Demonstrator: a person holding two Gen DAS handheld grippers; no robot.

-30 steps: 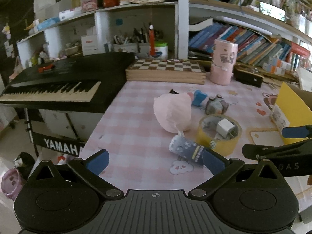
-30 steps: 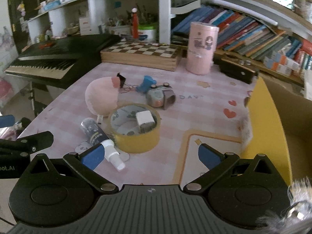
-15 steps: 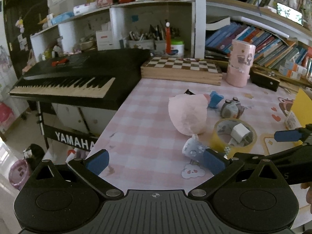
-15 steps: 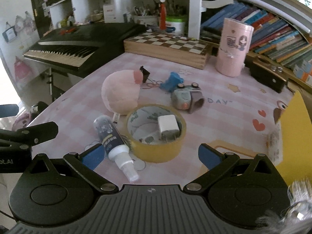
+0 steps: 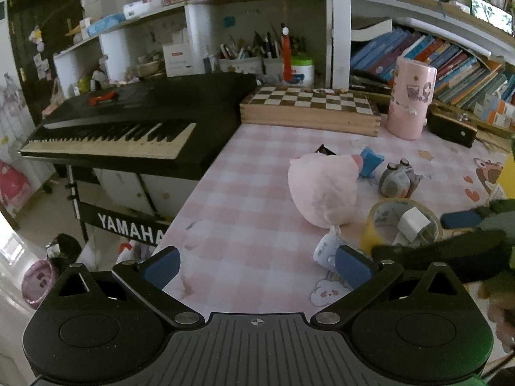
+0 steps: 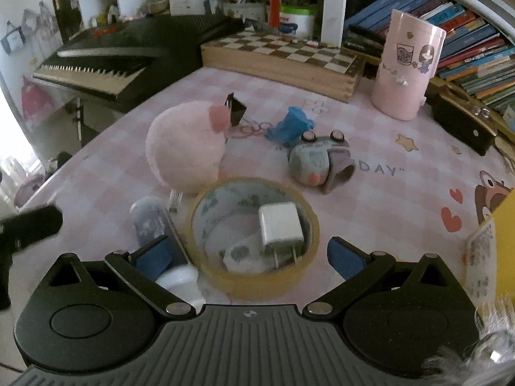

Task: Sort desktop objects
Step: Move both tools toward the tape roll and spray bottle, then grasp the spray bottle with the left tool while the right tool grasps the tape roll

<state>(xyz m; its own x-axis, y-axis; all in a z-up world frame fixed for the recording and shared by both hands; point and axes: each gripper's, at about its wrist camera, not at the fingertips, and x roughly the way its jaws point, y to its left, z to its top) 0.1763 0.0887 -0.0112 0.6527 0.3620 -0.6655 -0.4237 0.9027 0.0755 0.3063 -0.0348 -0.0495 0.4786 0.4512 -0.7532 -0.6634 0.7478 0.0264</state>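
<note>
Tape roll (image 6: 254, 234) lies flat between the spread jaws of the right gripper (image 6: 248, 254), which hangs over it with both blue pads clear of the yellow rim, so nothing is grasped. Inside the ring sits a white charger plug (image 6: 280, 225), prongs toward the camera. Just left of the left pad, a small spray bottle (image 6: 151, 222) lies on its side, its white cap under that finger. Ahead of the jaws, a pink plush ball (image 6: 186, 148) touches the roll's far edge; beyond it a black binder clip (image 6: 236, 112), a blue toy (image 6: 291, 125) and a grey toy car (image 6: 317, 160) are scattered on the checked tablecloth (image 6: 402, 199). To the right, a yellow box (image 6: 505, 234) stands at the frame edge.

The left gripper (image 5: 256, 265) is likewise released and empty, hovering over bare cloth left of the bottle. Judging by the clutter, sorting has barely begun; every loose item remains to be placed.
</note>
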